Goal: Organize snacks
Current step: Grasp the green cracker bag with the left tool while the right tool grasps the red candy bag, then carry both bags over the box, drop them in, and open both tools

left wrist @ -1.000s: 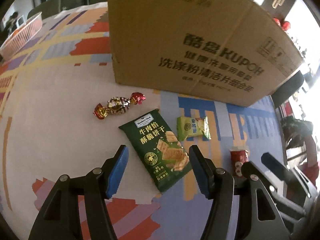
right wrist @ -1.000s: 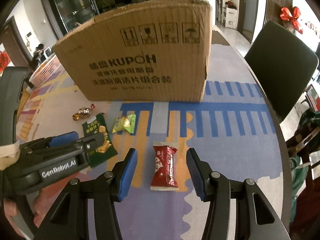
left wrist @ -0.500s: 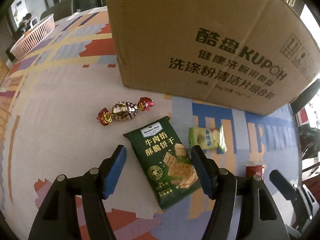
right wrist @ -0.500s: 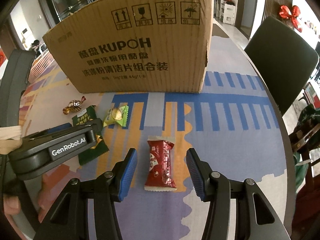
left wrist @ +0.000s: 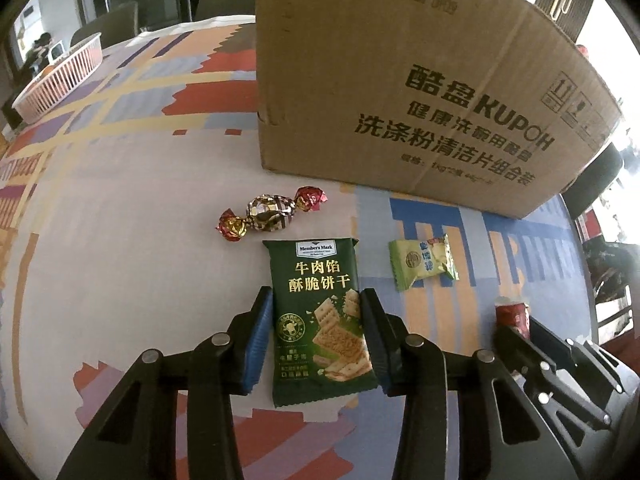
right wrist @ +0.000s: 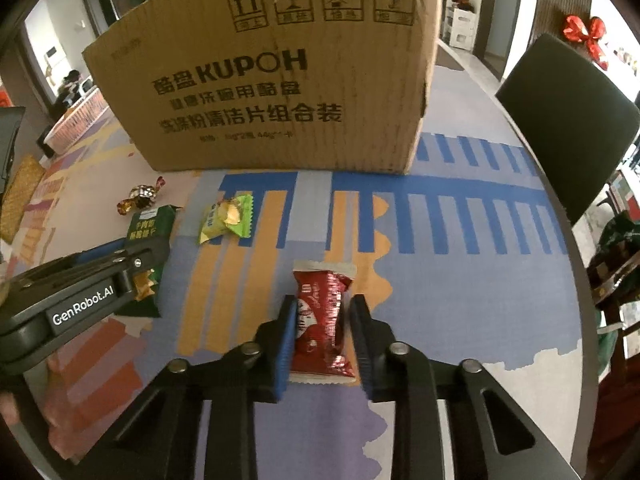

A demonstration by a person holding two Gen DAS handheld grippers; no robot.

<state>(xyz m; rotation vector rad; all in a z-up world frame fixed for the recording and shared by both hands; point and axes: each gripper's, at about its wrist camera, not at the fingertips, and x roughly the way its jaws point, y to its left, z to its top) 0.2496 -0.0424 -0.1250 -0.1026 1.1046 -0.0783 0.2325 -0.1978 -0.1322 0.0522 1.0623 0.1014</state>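
A dark green cracker packet (left wrist: 320, 320) lies flat on the table between the blue pads of my left gripper (left wrist: 317, 312), whose jaws touch both its sides. A red snack packet (right wrist: 322, 316) lies between the pads of my right gripper (right wrist: 322, 320), jaws closed in against it. A foil-wrapped candy (left wrist: 272, 216) and a light green sachet (left wrist: 424, 266) lie just beyond. A large cardboard box (left wrist: 400, 80) stands behind them; its inside is hidden. The right view also shows the box (right wrist: 280, 80), sachet (right wrist: 226, 218), candy (right wrist: 140, 194) and green packet (right wrist: 150, 228).
The table wears a patterned cloth (left wrist: 120, 200). A pink slatted basket (left wrist: 60, 76) sits at the far left edge. A dark chair (right wrist: 568, 120) stands beyond the table's right edge. The left gripper's body (right wrist: 80, 300) crosses the right view's lower left.
Both grippers moved forward and down over their packets and their jaws narrowed, from wide open to touching the green packet and the red packet.
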